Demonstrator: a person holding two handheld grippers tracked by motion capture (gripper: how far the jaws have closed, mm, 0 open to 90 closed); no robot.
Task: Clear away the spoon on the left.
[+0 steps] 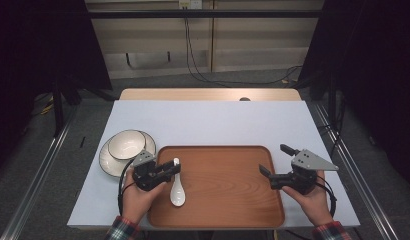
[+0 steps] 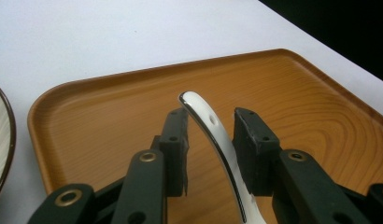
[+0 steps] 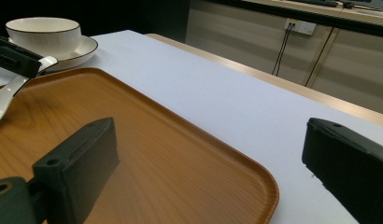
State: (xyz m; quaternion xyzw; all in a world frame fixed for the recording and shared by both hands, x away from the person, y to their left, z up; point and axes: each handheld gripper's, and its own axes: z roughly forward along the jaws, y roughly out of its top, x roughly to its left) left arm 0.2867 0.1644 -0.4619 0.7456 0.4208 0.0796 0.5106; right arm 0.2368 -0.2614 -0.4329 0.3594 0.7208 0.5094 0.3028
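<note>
The table (image 1: 208,120) under me has a white top, and on it sits a wooden tray (image 1: 228,190). To the tray's left a bowl (image 1: 126,144) rests on a plate (image 1: 109,162). My right gripper (image 1: 273,161) hangs over the tray's right edge, jaws spread wide with nothing between them. My left gripper (image 1: 174,169) has the white spoon (image 1: 177,192) on the tray's left part; the handle runs between its pads, with gaps on both sides, so I count it as released.
</note>
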